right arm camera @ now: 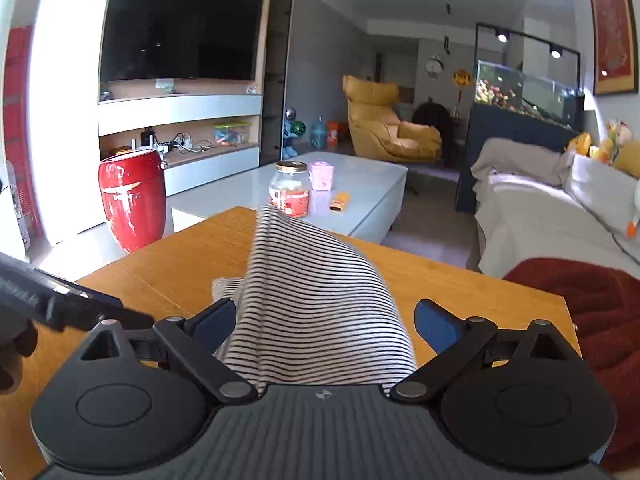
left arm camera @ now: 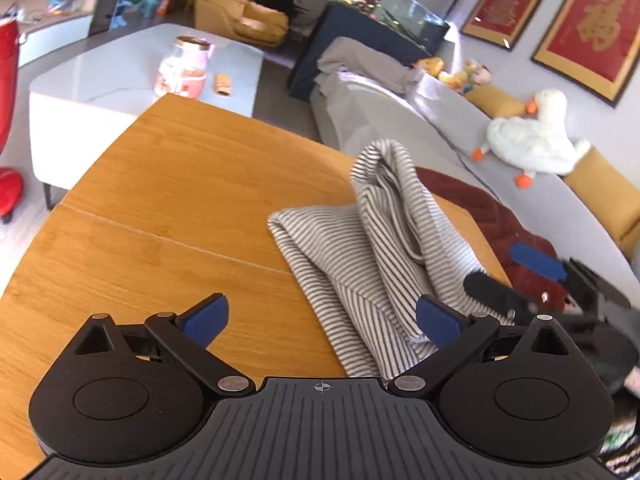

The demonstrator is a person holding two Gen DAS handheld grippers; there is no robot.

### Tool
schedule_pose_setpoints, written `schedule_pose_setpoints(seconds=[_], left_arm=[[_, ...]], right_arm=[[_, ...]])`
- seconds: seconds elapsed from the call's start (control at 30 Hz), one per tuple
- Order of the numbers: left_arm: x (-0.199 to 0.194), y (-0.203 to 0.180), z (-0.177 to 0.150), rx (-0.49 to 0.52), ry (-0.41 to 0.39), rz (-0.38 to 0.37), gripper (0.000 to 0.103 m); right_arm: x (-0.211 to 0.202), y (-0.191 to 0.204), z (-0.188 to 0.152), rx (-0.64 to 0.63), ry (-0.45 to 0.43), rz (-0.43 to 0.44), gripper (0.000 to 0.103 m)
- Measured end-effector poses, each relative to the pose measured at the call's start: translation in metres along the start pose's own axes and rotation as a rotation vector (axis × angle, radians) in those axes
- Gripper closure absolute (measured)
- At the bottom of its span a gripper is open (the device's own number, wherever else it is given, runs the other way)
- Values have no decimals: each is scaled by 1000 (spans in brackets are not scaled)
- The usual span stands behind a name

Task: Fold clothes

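Striped garment [left arm camera: 360, 248] bunched, partly lifted off surface [left arm camera: 168, 216], ahead of both tongs; folding unfinished. Left tongs [left arm camera: 322, 320] and right tongs [right arm camera: 325, 326] wide open, gripping nothing.

A dark television [right arm camera: 180, 28] fills the wall unit above grey shelves [right arm camera: 180, 110]. A yellow armchair [right arm camera: 384, 124] stands beyond the white coffee table [right arm camera: 360, 184]. A fish tank [right arm camera: 524, 92] sits behind the grey sofa [right arm camera: 532, 216]. Red framed pictures [left arm camera: 592, 28] hang on the wall.

Bright daylight from left; fisheye bends edges; striped cloth [right arm camera: 316, 300] motion-blurred; blown-out glare left.
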State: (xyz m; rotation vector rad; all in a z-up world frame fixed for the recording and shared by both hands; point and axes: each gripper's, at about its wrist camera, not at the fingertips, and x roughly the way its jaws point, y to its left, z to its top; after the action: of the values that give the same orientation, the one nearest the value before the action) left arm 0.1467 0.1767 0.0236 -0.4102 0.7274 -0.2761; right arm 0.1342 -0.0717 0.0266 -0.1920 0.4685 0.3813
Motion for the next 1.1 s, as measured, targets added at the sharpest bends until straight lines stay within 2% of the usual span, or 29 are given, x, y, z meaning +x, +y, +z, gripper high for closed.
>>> schedule_pose_setpoints(seconds=[0.13, 0.27, 0.3, 0.33, 0.47, 0.57, 0.6, 0.67, 0.7, 0.77, 0.8, 0.83, 0.87, 0.97, 1.1], left_arm=[[3, 6, 5, -35, -7, -1, 1], [7, 5, 4, -26, 0, -19, 1], [7, 4, 4, -24, 3, -24, 1], [9, 5, 4, -26, 7, -29, 1], [21, 5, 4, -57, 30, -59, 2], [31, 0, 2, -71, 67, -97, 4], [35, -2, 1, -76, 81, -110, 6], [41, -6, 0, -91, 103, -137, 18], [45, -7, -1, -101, 114, -152, 20], [50, -8, -3, -113, 128, -172, 28], [54, -8, -4, -118, 137, -181, 30], [57, -9, -6, -123, 145, -190, 33], [61, -10, -6, -129, 156, -203, 40], [70, -15, -8, -132, 171, -232, 42], [74, -17, -9, -126, 165, -239, 42]], right_arm=[[8, 30, -7, -87, -6, -6, 14], [13, 52, -12, -154, -12, -8, 46], [12, 50, -12, -164, -12, -17, 48], [12, 49, -12, -186, -11, -33, 49], [14, 46, -15, -263, -9, -87, 28], [23, 52, -20, -287, -26, -100, 19], [27, 54, -22, -299, -36, -113, 19], [29, 54, -21, -323, -37, -112, 18], [29, 54, -20, -334, -35, -108, 20], [28, 52, -19, -358, -32, -100, 47], [26, 50, -18, -373, -36, -99, 54], [24, 48, -17, -390, -42, -107, 67], [21, 45, -14, -400, -46, -121, 75], [12, 23, 4, -316, -37, -112, 79], [-7, -8, 35, -116, -38, 15, 82]])
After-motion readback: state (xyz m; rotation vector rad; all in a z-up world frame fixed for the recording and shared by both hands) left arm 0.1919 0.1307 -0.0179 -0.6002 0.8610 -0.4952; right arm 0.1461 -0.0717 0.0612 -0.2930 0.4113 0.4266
